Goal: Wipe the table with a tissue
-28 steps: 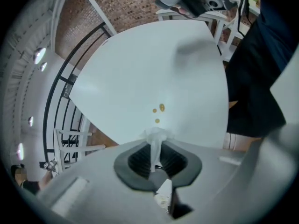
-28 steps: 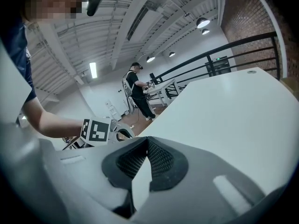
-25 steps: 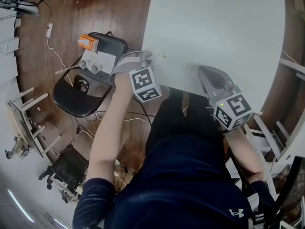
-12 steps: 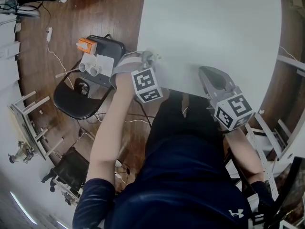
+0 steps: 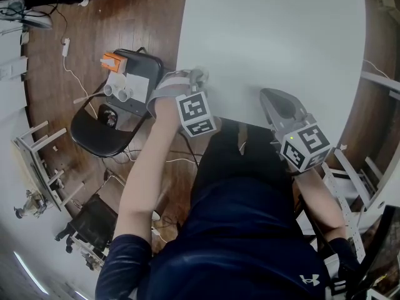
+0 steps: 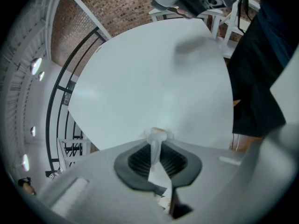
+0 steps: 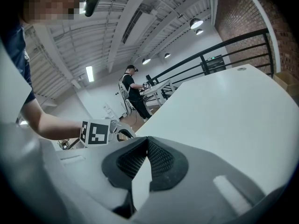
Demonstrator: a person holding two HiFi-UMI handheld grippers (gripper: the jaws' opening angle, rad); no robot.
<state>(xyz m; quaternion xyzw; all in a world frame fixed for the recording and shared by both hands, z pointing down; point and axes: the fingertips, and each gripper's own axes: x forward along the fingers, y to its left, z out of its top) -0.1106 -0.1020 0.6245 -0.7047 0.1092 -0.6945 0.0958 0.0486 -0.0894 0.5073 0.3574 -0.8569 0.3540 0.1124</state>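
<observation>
Pinched tight in the fingers of the left gripper [image 6: 156,141]: a twisted tissue [image 6: 158,133], with a small tuft poking past the tips. Held low at the near left edge of the white worktop [image 5: 275,30], tuft at or just above the surface; cannot tell which. Has slid in from the rim over the last second, onto the spot where a few dark specks lay. No specks visible there now, so probably wiped off or covered. Pressed together on nothing, the fingers of the right gripper [image 7: 147,143], hanging idle over the near edge, well apart from the tissue. Looks like an early stroke only, with nearly all the worktop beyond left to cover. Off to the left, a black folding chair [image 5: 103,130] on the wood floor [image 5: 125,17].
</observation>
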